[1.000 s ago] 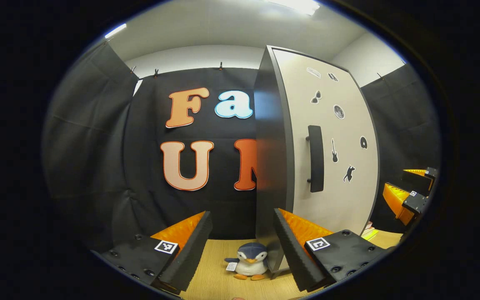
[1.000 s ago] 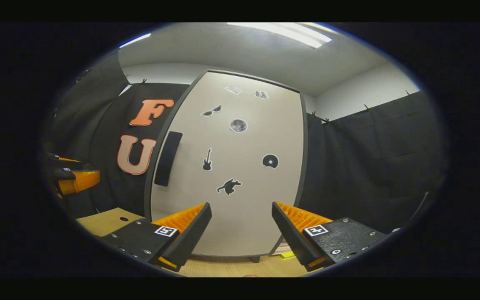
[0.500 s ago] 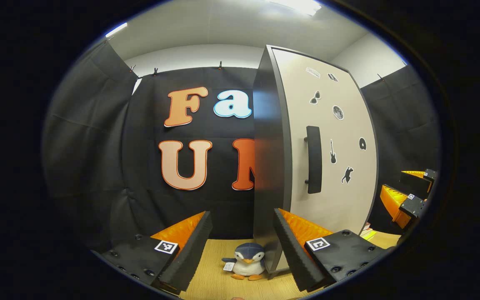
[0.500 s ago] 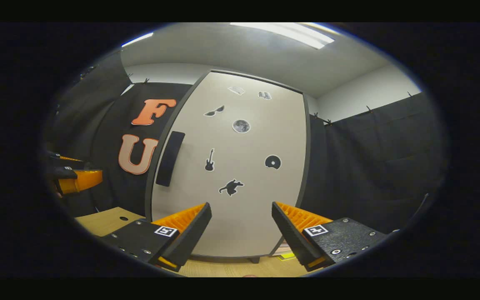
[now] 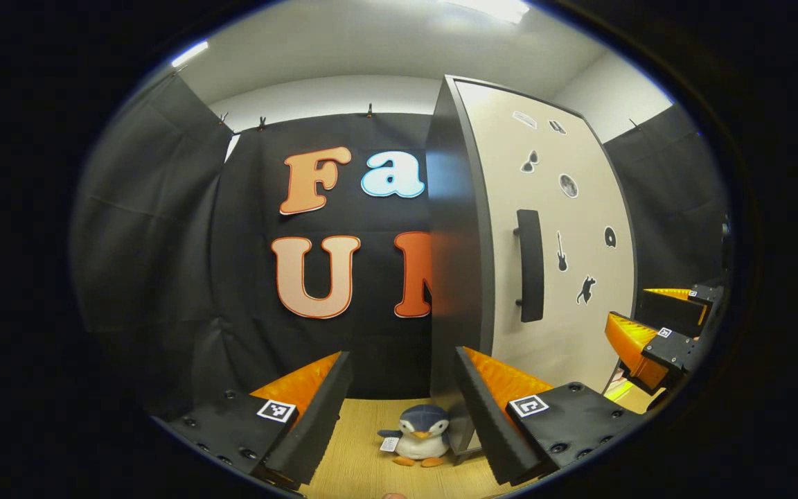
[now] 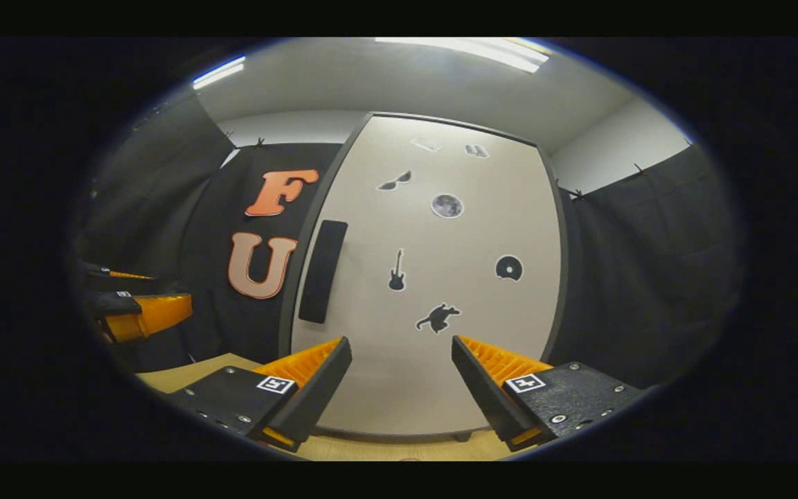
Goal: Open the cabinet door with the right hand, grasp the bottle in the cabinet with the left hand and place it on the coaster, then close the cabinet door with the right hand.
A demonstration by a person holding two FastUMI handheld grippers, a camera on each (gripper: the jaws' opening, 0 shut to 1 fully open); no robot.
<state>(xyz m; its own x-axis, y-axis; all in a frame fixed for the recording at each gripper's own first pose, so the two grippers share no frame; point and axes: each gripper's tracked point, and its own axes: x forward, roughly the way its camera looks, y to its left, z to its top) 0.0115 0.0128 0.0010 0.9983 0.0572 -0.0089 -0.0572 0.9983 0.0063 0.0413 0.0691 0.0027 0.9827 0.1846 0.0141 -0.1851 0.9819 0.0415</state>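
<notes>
The cabinet (image 5: 458,229) stands upright on the wooden table, its pale door (image 6: 433,277) closed and dotted with small black stickers, so its inside is hidden. A black vertical handle (image 6: 323,270) sits at the door's left edge, also seen as the handle (image 5: 529,267). My right gripper (image 6: 402,388) is open and empty, facing the lower door a short way off, right of the handle. The same right gripper (image 5: 631,308) hovers at the door's right side. My left gripper (image 5: 402,402) is open and empty, pointing at the cabinet's dark side, and shows as the left gripper (image 6: 170,291) far left.
A small penguin plush (image 5: 420,435) sits on the wooden table (image 5: 364,457) against the cabinet's front left corner. Black cloth walls close in behind and on both sides. A strip of table (image 6: 191,371) lies left of the cabinet.
The right gripper has moved in toward the door, which now looks larger and sits farther right in its view. The left gripper has barely shifted. The door stays closed.
</notes>
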